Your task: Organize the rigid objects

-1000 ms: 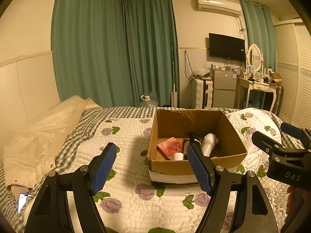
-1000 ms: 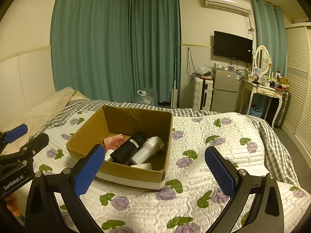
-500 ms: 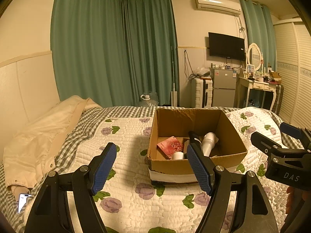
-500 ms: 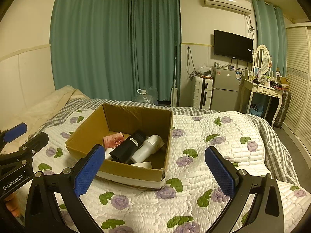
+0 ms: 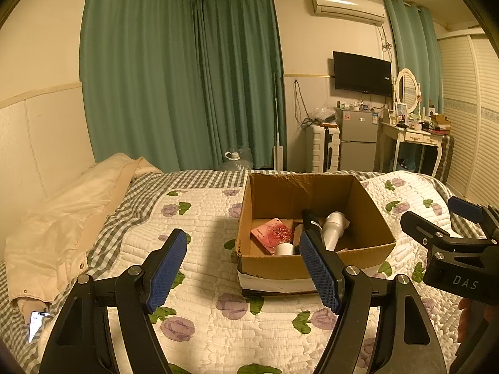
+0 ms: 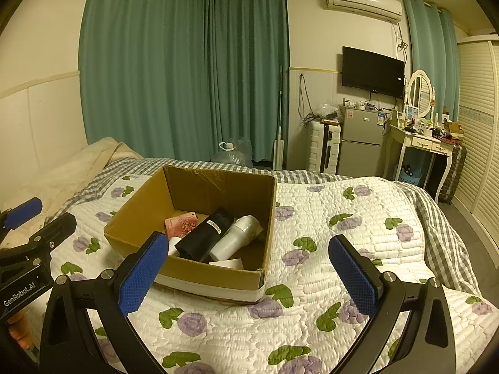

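Claws left (image 5: 243, 268) and right (image 6: 249, 272) gape wide, holding nothing, above quilt (image 6: 312, 327).

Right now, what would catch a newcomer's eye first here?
The open cardboard box on the floral quilt, holding a black cylinder, a white bottle and a pink packet. Both hand-held grippers, left and right, hang open before it, empty.
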Available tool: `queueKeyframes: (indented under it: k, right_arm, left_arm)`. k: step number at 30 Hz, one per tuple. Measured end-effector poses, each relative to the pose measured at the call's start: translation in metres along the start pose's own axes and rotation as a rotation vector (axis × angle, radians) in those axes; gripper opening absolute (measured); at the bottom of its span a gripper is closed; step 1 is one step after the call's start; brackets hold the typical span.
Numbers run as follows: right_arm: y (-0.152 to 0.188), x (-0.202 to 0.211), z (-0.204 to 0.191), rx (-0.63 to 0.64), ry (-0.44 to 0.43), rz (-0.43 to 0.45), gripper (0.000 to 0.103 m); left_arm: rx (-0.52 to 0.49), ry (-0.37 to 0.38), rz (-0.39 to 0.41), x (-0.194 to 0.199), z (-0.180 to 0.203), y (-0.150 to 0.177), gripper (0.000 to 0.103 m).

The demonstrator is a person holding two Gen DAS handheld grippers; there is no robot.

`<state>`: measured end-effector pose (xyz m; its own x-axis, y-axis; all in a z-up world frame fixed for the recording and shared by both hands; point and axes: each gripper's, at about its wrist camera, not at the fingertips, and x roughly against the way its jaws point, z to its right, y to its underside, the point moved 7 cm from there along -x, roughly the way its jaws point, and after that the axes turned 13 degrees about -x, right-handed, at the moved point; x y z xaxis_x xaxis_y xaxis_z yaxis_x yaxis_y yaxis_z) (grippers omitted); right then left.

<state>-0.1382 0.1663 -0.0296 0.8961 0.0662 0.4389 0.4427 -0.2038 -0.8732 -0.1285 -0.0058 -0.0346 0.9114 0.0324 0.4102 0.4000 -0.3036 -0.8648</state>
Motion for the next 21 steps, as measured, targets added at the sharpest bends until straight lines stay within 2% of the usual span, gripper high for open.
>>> queueKeyframes:
  k: [21]
  right_arm:
    - [0.0036, -0.0027, 0.0002, 0.008, 0.006, -0.007, 0.103]
  left_arm:
    - [-0.006, 0.004, -0.005, -0.0024, 0.0005, 0.0001, 0.077]
